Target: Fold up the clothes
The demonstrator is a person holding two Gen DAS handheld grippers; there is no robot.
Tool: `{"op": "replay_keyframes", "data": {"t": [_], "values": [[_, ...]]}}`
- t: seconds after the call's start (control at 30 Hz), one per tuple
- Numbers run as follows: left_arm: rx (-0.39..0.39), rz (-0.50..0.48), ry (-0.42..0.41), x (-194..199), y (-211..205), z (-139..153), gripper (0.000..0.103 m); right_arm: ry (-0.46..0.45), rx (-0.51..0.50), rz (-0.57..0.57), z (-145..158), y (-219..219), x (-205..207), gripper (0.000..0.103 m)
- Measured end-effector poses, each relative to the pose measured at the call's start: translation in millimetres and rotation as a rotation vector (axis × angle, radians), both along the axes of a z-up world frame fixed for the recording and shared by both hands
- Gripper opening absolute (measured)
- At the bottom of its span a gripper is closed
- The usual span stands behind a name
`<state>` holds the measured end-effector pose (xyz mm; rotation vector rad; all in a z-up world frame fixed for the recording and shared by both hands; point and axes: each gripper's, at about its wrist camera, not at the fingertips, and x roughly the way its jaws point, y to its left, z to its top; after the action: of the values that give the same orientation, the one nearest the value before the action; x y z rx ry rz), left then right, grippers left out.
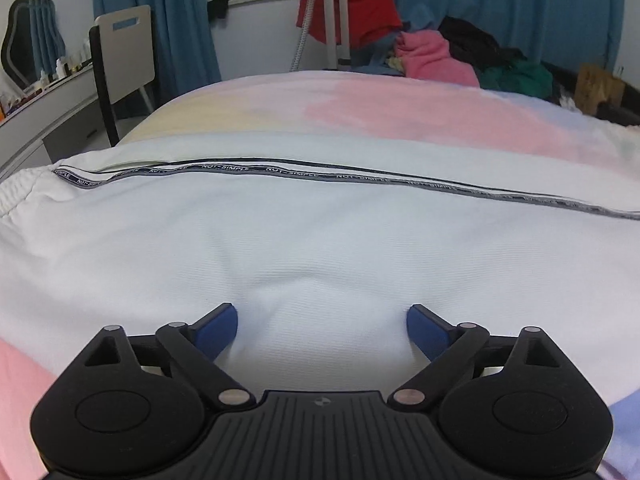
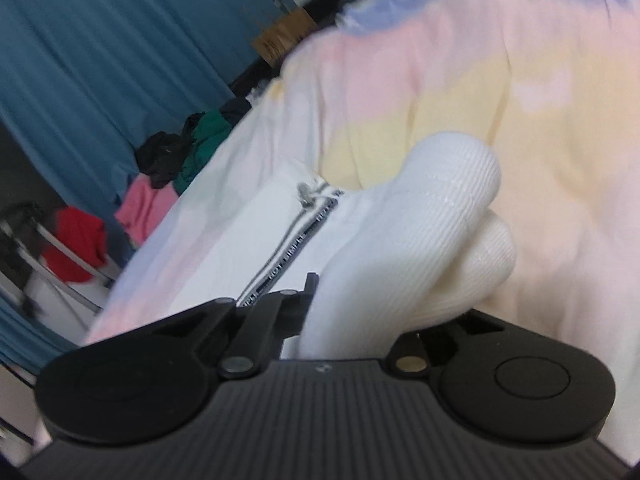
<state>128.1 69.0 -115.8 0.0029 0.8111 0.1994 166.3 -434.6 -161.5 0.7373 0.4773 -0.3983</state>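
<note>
A white zip-up garment [image 1: 320, 232] lies spread across the pastel bedspread [image 1: 400, 116], its dark lettered zipper tape [image 1: 280, 172] running left to right. My left gripper [image 1: 322, 320] stands open low over the garment, blue pads [image 1: 218, 330] wide apart with a soft bulge of fabric between them, not pinched. In the blurred, tilted right wrist view my right gripper [image 2: 352, 300] is shut on the garment's white ribbed hem [image 2: 420, 232], which bunches up and hides the fingertips. The zipper pull [image 2: 306, 196] shows just beyond it.
A pile of clothes [image 1: 436, 56] in pink, black and green sits at the bed's far edge, beside a red garment [image 1: 360, 12] on a white stand. A chair [image 1: 124, 56] and a desk with bottles [image 1: 48, 84] stand at the left. Blue curtains [image 1: 520, 4] hang behind.
</note>
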Motion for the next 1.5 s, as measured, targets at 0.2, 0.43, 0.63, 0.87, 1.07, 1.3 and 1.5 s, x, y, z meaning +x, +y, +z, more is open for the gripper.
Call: {"op": "replay_keyframes", "data": {"t": [0.2,0.43,0.63,0.87,1.07,1.3,1.5], "values": [[-0.024,0.001,0.000,-2,4,3,0.094,-0.058,-0.380,0.012,50,55,14,0.012],[-0.101,0.029,-0.067,-6,21,29,0.092,-0.277,-0.779,0.223,93,172,7,0.012],[-0.160,0.082,-0.141,-14,38,50,0.092,-0.402,-1.063,0.541,67,290,-24,0.012],[-0.228,0.110,-0.183,-21,50,63,0.092,-0.247,-1.262,0.957,-27,364,-44,0.013],[-0.301,0.103,-0.215,-23,55,67,0.092,-0.254,-1.229,0.911,-7,355,-49,0.013],[-0.407,0.055,-0.228,-23,59,61,0.092,-0.242,-1.163,0.973,-1,396,-55,0.013],[-0.504,-0.001,-0.169,-19,58,46,0.090,-0.186,-1.017,1.114,16,389,-66,0.052]]}}
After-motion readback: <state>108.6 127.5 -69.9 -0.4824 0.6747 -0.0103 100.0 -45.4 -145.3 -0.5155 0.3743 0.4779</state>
